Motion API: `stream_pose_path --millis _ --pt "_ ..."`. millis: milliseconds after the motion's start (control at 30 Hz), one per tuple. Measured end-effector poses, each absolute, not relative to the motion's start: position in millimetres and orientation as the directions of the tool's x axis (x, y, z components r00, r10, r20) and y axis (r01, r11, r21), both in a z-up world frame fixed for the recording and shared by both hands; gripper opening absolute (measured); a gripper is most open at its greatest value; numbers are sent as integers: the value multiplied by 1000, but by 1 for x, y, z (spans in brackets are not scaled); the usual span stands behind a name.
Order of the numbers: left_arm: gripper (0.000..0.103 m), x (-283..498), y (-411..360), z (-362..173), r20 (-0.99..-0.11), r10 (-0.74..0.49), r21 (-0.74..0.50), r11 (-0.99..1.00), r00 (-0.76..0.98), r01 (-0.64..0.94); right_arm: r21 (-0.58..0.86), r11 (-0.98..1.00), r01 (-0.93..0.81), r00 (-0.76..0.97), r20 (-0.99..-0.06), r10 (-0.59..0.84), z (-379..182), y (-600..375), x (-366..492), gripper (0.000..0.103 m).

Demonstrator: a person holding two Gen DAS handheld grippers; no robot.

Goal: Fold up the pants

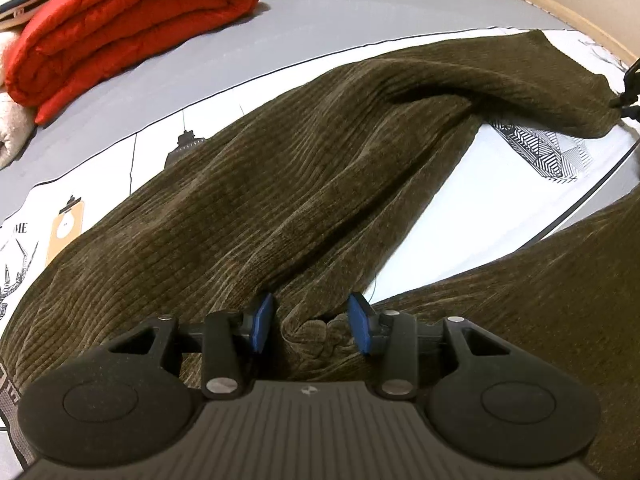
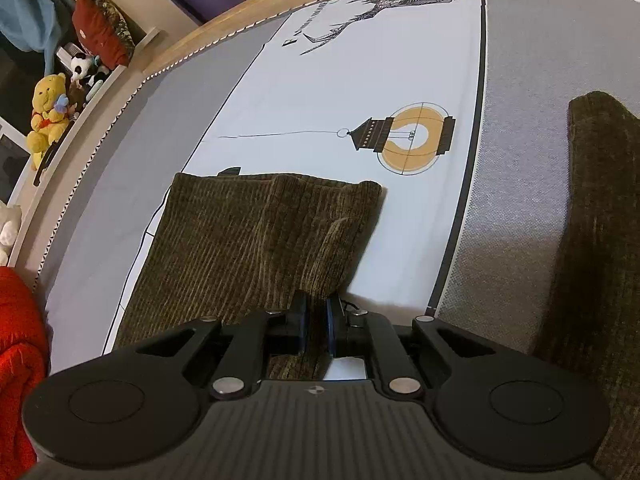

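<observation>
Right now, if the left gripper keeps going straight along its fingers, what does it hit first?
The bunched fold of the olive corduroy pants sitting between the open blue pads of the left gripper. Nothing else lies in front of it; the printed bed sheet is probably right beneath the fabric, though depth is unclear.

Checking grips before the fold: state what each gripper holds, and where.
Right gripper: shut on the olive-brown corduroy pants, at one leg's side edge near the hem. Left gripper: open around bunched fabric, not pinching.

Both the left gripper [image 1: 310,326] and the right gripper [image 2: 316,330] are showing matte black ribbed housings, round side discs, silver screws and blue pads [image 1: 262,320].
</observation>
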State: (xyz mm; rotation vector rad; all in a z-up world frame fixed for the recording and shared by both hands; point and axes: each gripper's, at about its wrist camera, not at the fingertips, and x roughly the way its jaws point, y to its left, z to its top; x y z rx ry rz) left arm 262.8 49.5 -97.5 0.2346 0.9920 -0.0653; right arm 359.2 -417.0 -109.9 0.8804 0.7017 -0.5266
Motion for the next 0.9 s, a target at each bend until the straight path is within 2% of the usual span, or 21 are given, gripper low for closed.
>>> stream_pose_path --millis 33,133,300,533,600,700,800,867,900 --pt "34 263 50 -98 -837 49 164 973 546 163 507 541 671 662 -738 -130 -110 -417 359 10" --pt "20 264 54 -95 -840 49 171 969 540 177 502 542 674 658 -742 -130 -110 -417 360 10" --pt "18 260 66 -71 -853 -22 103 972 521 210 481 568 668 657 -740 -146 -104 -414 362 8" --pt "17 239 101 -47 -881 -150 7 944 448 330 420 641 642 678 -701 -220 -73 -411 357 7" --pt "17 232 113 -56 -912 -166 -15 927 375 374 350 651 673 636 -724 -268 -68 -414 353 7" --pt "18 227 120 -66 -926 -200 -67 922 321 381 240 592 770 490 -816 -307 -81 -430 344 6" --pt "24 226 120 -53 -904 -258 -108 909 341 402 232 542 808 433 -857 -278 -98 -442 336 6" --pt "32 226 128 -41 -874 -319 -163 903 366 397 208 560 802 435 -845 -310 -93 -438 338 7" --pt "40 227 134 -34 -855 -339 -186 907 393 378 203 562 802 438 -839 -323 -91 -435 338 7"
